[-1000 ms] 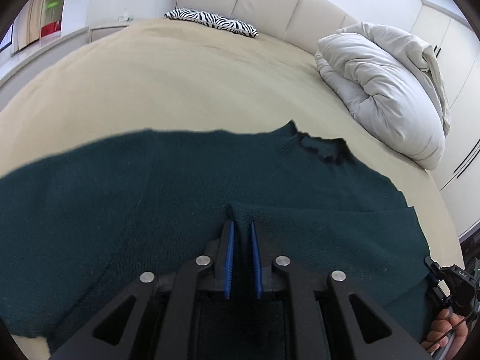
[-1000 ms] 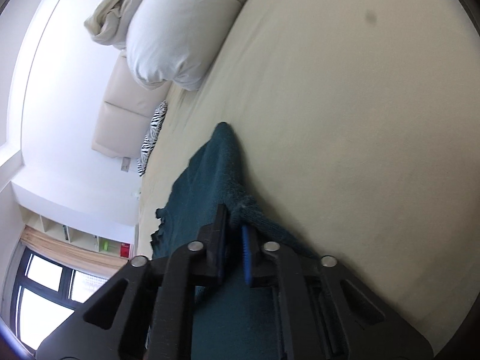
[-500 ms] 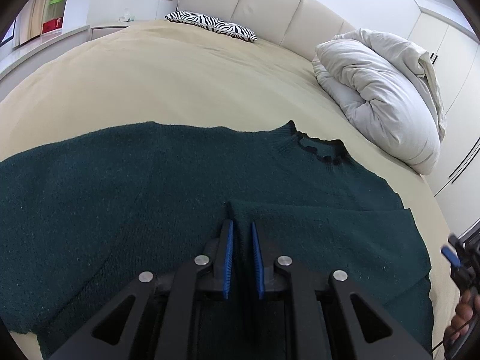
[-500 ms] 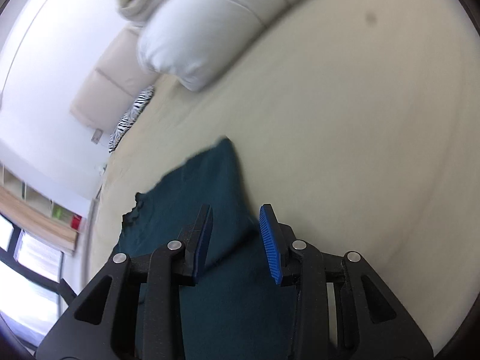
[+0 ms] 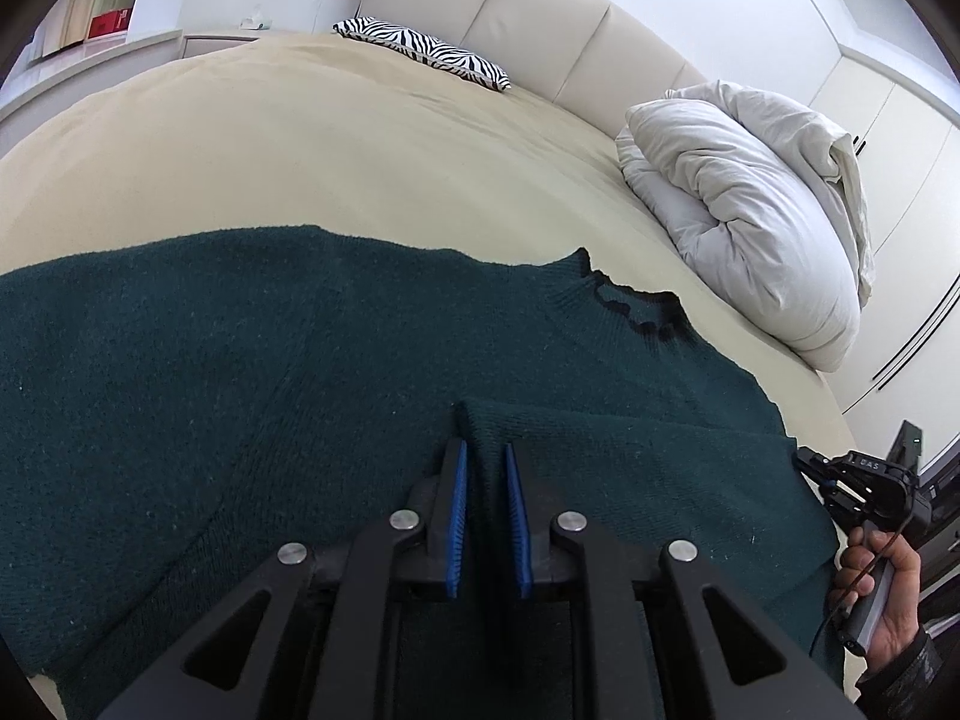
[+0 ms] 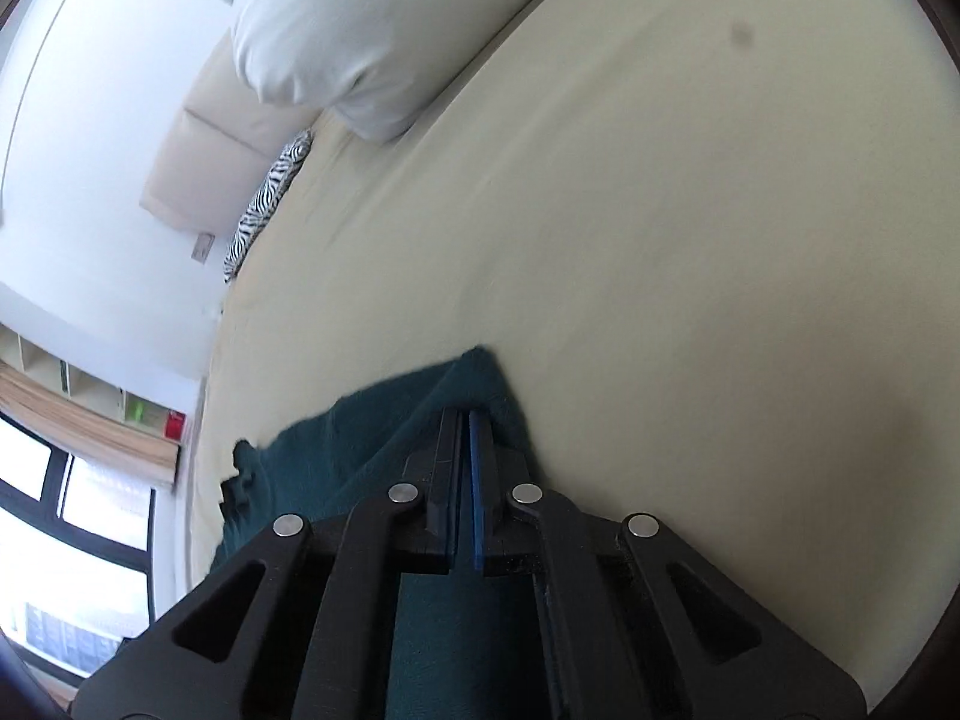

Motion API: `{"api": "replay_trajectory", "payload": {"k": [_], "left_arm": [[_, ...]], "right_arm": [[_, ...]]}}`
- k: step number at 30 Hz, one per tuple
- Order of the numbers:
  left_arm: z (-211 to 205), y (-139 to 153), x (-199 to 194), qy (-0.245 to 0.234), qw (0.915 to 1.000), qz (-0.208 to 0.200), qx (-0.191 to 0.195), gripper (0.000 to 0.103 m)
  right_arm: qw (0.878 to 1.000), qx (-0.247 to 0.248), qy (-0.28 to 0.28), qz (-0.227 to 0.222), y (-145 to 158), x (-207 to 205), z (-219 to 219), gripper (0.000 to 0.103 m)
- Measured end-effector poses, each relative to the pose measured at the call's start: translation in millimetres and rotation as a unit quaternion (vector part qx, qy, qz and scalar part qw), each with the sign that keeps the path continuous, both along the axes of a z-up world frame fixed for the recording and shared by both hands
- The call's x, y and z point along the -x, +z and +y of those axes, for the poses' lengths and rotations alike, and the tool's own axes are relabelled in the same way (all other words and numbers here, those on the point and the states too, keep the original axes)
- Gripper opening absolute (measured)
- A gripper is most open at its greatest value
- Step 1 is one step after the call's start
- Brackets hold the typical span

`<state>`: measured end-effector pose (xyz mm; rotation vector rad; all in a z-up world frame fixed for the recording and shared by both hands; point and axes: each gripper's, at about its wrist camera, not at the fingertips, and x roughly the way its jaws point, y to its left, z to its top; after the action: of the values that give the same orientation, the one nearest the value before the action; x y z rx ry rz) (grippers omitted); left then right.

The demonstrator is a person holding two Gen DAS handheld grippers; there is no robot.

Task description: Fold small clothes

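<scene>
Sweater (image 5: 252, 396) first: it's a dark green knit spread flat on the bed (image 5: 336, 156), collar toward the headboard, and both my tools are on it. My left gripper (image 5: 483, 468) has its blue pads drawn close on a ridge of knit where one sleeve lies folded across the body, so I read it as clamped on that fold. My right gripper (image 6: 465, 432) looks pinched shut on the sweater's outer corner, at the edge farthest from the window side; the left view shows my right hand (image 5: 882, 588) on its handle just off that edge.

To do this fold well, I think both pinches should lift together and travel level, so the knit comes over as one panel instead of stretching between them. The wool looks thick and a bit grabby, so I'd raise it enough to clear the layer beneath before carrying it across, then lay it down and let go only once the edge lines up with the body's side.

Beyond the sweater's collar (image 5: 636, 312) the sheet is bare up to a bundled white duvet (image 5: 744, 222) near the headboard and a zebra-print pillow (image 5: 420, 54) against it. No basket, box or drawer shows on the bed; past the headboard, open shelves by the window hold a few small things too blurred to name.
</scene>
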<state>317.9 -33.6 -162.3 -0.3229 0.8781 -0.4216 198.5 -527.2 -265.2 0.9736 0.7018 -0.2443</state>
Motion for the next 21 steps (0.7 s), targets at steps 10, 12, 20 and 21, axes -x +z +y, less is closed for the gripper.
{"api": "replay_trajectory", "payload": {"k": [10,12,20,21], "left_arm": [[1.2,0.0,3.2,0.002,1.0000,0.000,0.002,0.016],[1.6,0.5,2.5,0.002,1.0000,0.003,0.005,0.017],[28.2,36.6,30.2,0.009,0.9999,-0.010,-0.006,0.077],[37.1,45.3,38.6,0.021,0.9995,-0.020,-0.008,0.086]], "right_arm": [[0.986,0.125,0.109,0.011,40.3,8.0,89.2,0.048],[0.986,0.128,0.106,0.011,23.3,4.9,86.4,0.047],[0.990,0.119,0.073,-0.037,67.4,45.2,96.0,0.049],[0.988,0.122,0.076,-0.051,76.7,56.0,104.8,0.050]]}}
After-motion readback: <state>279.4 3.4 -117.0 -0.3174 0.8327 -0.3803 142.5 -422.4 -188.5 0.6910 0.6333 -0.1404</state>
